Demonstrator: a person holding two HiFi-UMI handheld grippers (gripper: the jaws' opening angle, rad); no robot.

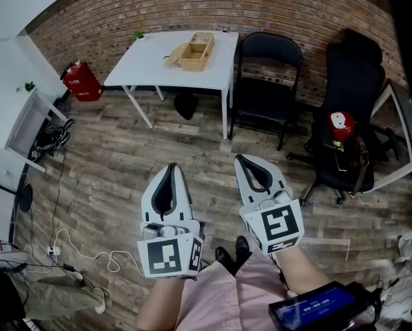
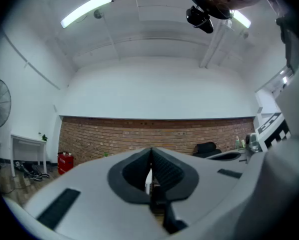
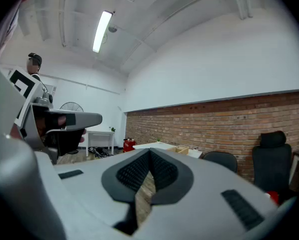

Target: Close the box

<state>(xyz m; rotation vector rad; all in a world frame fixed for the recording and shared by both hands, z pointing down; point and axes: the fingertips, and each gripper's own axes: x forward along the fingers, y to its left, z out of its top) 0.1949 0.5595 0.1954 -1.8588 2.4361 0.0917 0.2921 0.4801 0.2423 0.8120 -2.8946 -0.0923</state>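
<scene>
Closest in, the person's two grippers are hovering side by side above the wooden floor (image 1: 123, 157), each with its marker cube facing the head camera. Left gripper (image 1: 170, 167) is pointing ahead toward the far wall, and its own view is showing the dark ribbed pads pressed together with nothing between them. Right gripper (image 1: 241, 157) is doing the same just beside it, jaws closed tight and carrying nothing. Below them, a pair of dark shoes (image 1: 232, 254) is peeking out, and a tablet-like screen (image 1: 316, 305) is glowing blue at the bottom right.

Well apart from both grippers, the box (image 1: 196, 52) is sitting on the white desk (image 1: 147, 67) against the brick wall (image 1: 261, 5). It is a woven, wicker-coloured box, and its lid (image 1: 173, 54) is looking swung open on its left side. The right gripper view is catching that box far off beyond the closed jaws.

Beside the desk, a black folding chair (image 1: 268, 81) is standing, and further right a black office chair (image 1: 351, 95) is holding a red object (image 1: 340, 126) on its seat. Over at the left end of the wall, a red canister (image 1: 82, 81) is resting on the floor, and a white cable (image 1: 89, 254) is trailing across the boards near the person's left.
</scene>
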